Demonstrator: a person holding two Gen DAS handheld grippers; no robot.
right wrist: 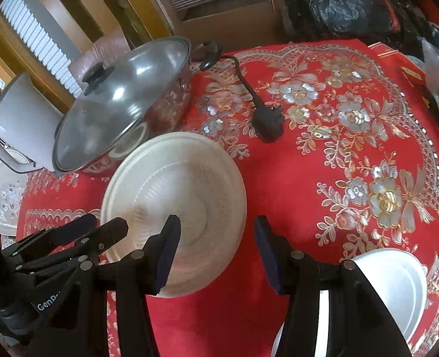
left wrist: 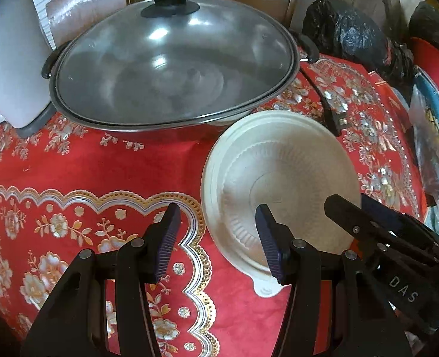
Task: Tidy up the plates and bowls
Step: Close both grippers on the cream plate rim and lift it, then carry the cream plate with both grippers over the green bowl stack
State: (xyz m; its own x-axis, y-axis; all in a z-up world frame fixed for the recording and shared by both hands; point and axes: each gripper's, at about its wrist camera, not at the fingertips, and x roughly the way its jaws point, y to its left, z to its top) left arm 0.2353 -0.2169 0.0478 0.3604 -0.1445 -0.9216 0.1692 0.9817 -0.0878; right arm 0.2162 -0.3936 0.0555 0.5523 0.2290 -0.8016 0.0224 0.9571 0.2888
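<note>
A white ribbed disposable bowl (left wrist: 282,178) (right wrist: 178,187) rests on the red flowered tablecloth (left wrist: 79,160), just in front of the wok. My left gripper (left wrist: 218,208) is open and straddles the bowl's left rim, one finger inside and one outside, the pads clear of it. My right gripper (right wrist: 216,220) is open too and straddles the opposite rim the same way. Each gripper shows in the other's view: the right gripper (left wrist: 350,200) and the left gripper (right wrist: 108,223). A second white bowl (right wrist: 395,282) sits near the table's front right, partly hidden behind my right finger.
A large wok with a glass lid (left wrist: 172,68) fills the back left, a white appliance (left wrist: 8,59) beside it. A black plug and cord (right wrist: 267,125) lie behind the bowl. Black plastic bags (left wrist: 347,35) and a cardboard box (right wrist: 228,15) line the far edge.
</note>
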